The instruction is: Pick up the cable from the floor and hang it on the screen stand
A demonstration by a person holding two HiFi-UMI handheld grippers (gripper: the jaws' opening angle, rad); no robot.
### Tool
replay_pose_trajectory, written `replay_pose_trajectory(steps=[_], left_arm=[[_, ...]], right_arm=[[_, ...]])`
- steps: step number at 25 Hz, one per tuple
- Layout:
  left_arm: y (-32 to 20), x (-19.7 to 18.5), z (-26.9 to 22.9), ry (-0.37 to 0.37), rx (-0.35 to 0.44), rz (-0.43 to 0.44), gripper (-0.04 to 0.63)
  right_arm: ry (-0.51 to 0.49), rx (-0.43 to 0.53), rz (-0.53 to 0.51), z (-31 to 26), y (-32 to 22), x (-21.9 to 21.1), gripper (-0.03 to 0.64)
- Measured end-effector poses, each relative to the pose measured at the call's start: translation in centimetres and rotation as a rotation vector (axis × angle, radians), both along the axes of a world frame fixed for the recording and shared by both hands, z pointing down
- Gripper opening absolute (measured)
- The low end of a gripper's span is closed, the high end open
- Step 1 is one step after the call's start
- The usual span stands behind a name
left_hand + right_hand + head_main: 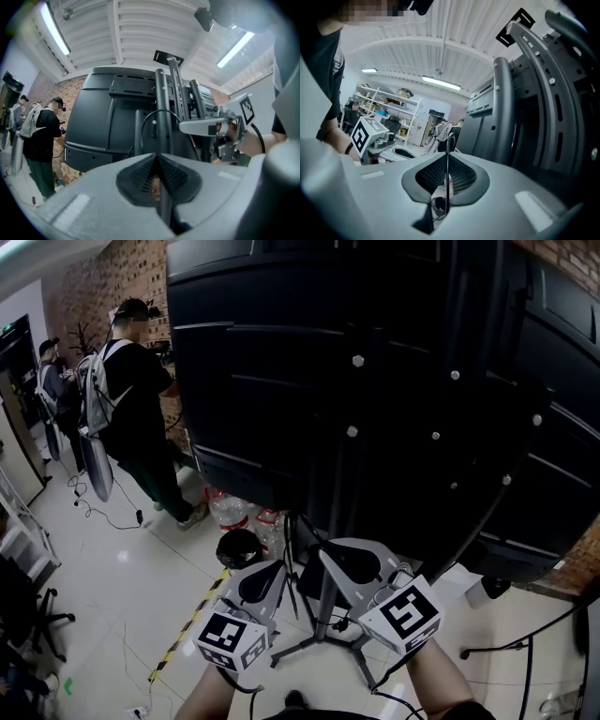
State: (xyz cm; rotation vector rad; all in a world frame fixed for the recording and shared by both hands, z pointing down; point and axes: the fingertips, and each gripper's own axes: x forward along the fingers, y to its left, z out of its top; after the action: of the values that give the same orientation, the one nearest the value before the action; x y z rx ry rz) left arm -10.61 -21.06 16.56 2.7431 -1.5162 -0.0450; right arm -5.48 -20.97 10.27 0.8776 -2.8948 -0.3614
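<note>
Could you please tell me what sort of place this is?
Probably an indoor lab or workshop: a red brick wall, white metal storage shelves and a large black screen on a stand.

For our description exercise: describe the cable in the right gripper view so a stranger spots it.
Find the dark screen stand filling the right side. Left of it, the right tongs are shut on a thin black cable rising straight up between them. Unlike the thick drilled bars nearby, it is wire-thin and hooks over at its top.
</note>
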Motion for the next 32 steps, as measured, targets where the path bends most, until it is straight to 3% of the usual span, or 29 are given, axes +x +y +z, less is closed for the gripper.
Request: replay_pose_trajectory(steps=[11, 18, 25, 32], left_arm=[[-4.1, -0.6, -7.5, 0.003, 0.091, 0.005, 0.005], [-5.0, 0.1, -11.1, -0.026, 0.144, 0.049, 0.005], [-5.7, 1.4, -12.2, -0.025, 0.166, 0.055, 0.005], [-5.9, 1.3, -13.4, -0.020, 0.185, 0.036, 0.005]], right_arm=[[-0.056, 0.191, 0.074, -12.3, -2.1, 2.3, 0.023], [-0.085, 0.244, 0.127, -19.4, -2.7, 3.1, 0.023], [-0.135, 0.210, 0.146, -24.4, -5.5, 4.2, 0.023], [-0.201, 0.171, 0.235, -26.2, -7.6, 6.5, 0.023]])
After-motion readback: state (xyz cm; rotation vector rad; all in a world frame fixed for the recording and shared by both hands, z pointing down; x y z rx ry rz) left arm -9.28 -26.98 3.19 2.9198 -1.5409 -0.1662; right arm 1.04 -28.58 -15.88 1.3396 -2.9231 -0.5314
